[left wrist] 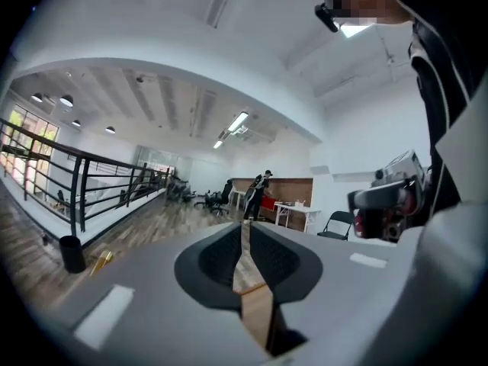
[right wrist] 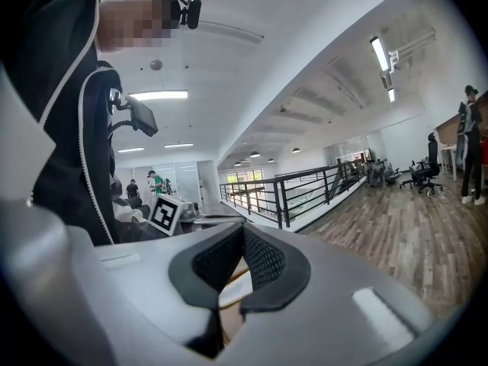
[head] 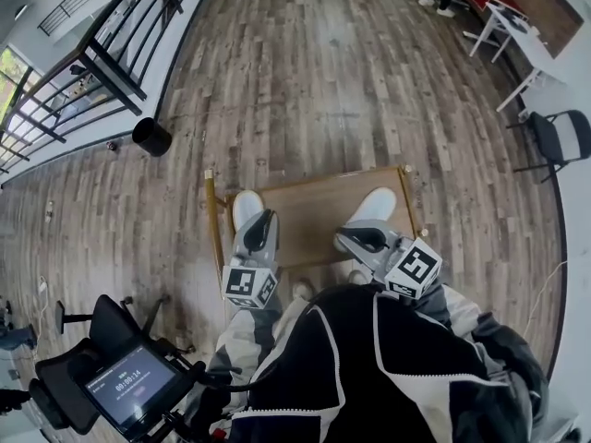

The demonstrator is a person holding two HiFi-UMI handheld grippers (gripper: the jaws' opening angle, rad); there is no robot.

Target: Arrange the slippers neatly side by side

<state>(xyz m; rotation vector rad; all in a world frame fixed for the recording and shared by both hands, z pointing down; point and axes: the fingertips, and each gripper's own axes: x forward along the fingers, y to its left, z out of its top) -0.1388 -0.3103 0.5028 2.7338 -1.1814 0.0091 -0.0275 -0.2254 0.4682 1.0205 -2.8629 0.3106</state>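
Plank flooring (head: pixel 305 81) surrounds a low wooden table (head: pixel 314 212) in the head view, on which the left slipper (head: pixel 244 205) lies just beyond the left gripper (head: pixel 265 218) and the right slipper (head: pixel 377 203), well apart, beyond the right gripper (head: pixel 346 235); the left gripper view shows jaws closed on nothing, and the right gripper view likewise.

Wood-plank floor (head: pixel 323 81), black railing (head: pixel 111 58) left, white tables (head: pixel 522 40) far right.

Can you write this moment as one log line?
left tool: shut, empty | right tool: shut, empty | left slipper and right slipper: white, apart on table | side by side: not yet
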